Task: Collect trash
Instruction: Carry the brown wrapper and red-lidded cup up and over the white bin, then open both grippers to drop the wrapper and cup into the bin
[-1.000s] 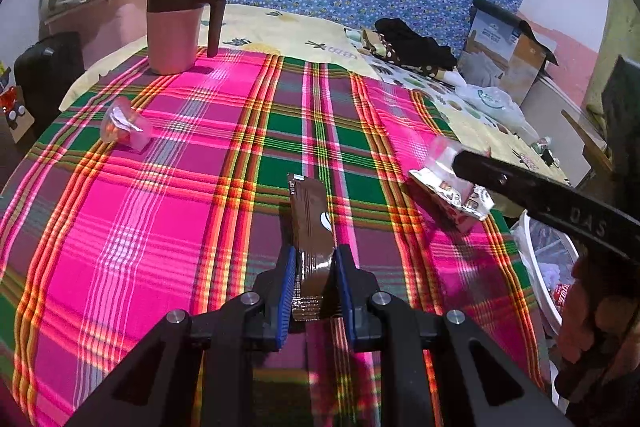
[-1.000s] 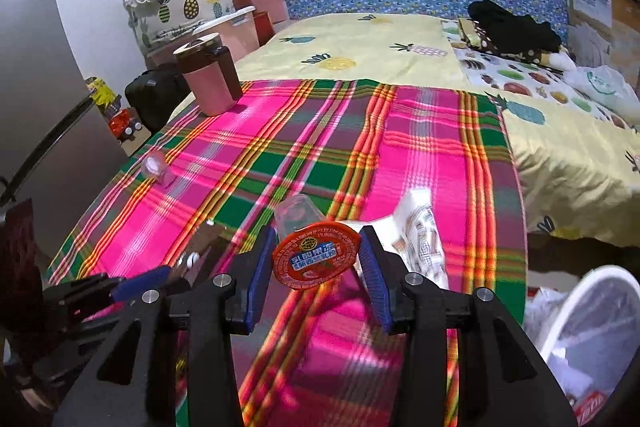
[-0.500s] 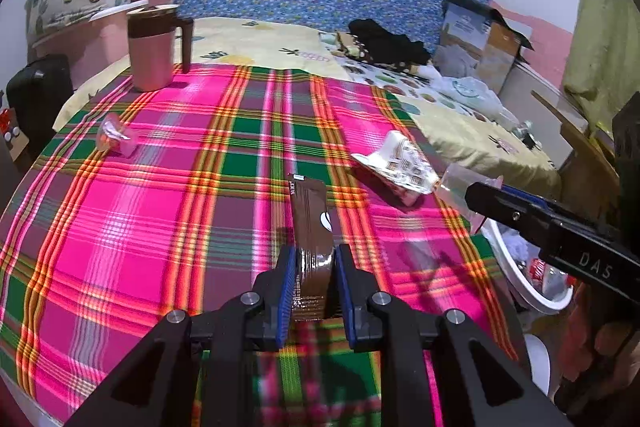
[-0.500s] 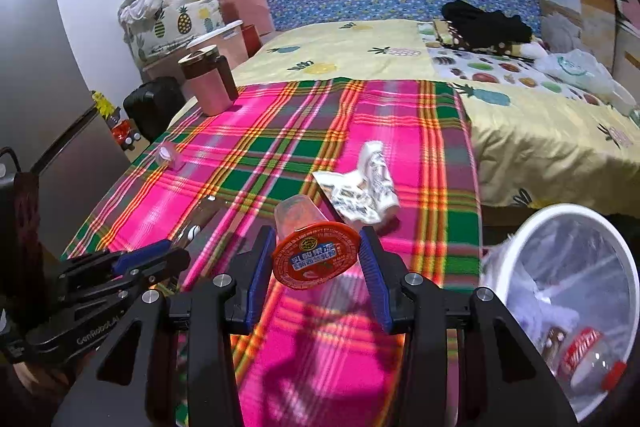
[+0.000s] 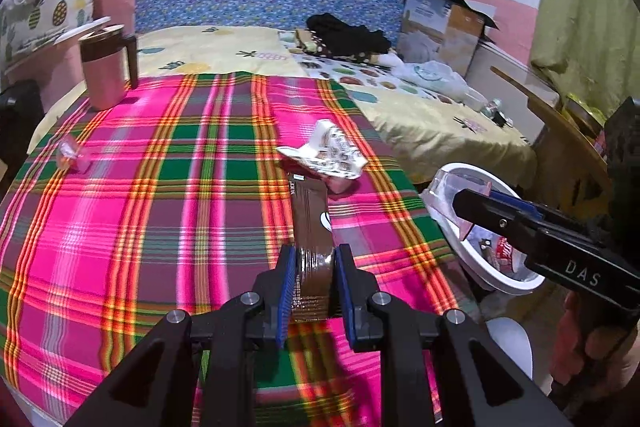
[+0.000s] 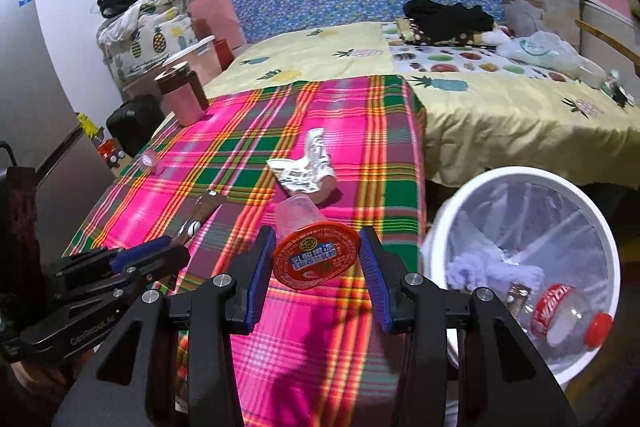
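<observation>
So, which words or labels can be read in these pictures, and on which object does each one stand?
"DAS": right gripper, on its side.
"SUP", cut off: top end of the brown wrapper in the left gripper.
Blue label on the red-lidded cup: Chinese characters, too small to read.
Left gripper's side lettering: blurred.
Bottle in the white bin: white script, unreadable.
Crumpled wrapper: print unreadable.

White letters "DAS" show on the black body of the right gripper (image 5: 472, 201), seen from the left wrist. The brown wrapper (image 5: 311, 227) carries pale print starting "SU", the rest unreadable. On the left gripper (image 6: 160, 251), from the right wrist, small lettering runs along its side, too faint to spell out. The jelly cup (image 6: 314, 253) has a red lid with Chinese characters on a blue band. The bottle (image 6: 568, 315) in the bin (image 6: 520, 175) wears a red label with white characters, illegible.
</observation>
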`<state>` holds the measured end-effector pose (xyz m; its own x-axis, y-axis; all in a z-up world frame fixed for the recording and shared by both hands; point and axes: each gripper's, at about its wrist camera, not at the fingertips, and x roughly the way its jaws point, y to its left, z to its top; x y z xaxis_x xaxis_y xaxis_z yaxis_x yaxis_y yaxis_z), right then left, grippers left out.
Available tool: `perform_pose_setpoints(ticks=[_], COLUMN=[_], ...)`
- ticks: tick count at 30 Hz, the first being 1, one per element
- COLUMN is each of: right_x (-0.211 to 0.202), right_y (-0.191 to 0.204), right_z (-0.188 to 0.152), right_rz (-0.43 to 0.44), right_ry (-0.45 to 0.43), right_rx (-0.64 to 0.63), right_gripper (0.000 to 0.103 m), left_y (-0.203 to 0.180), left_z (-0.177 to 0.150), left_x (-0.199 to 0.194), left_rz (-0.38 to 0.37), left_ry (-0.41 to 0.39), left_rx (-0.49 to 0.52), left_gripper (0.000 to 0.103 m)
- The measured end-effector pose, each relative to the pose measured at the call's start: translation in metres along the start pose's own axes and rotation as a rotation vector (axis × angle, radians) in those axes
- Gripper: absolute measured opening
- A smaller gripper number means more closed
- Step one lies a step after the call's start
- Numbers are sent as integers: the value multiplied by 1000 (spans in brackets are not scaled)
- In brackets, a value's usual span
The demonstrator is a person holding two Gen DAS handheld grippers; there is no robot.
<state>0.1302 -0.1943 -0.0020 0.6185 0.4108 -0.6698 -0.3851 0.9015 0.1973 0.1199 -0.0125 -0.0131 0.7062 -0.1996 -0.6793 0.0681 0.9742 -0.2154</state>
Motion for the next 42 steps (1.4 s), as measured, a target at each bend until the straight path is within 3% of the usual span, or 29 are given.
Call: perform_pose_setpoints(ticks=[25,42], right_x=[-35,-27], right_y=[-96,-138], right_z=[-21,-29], right_rz=[-195,-318], right_ry=[-33,45], right_rx=[192,241], right_gripper=[44,44], left_y=[-106,-164], left_z=[24,37], left_x=[55,120], left_rz=[-185,-310], left_ry=[55,144], left_rx=[172,257], left_gripper=[21,21])
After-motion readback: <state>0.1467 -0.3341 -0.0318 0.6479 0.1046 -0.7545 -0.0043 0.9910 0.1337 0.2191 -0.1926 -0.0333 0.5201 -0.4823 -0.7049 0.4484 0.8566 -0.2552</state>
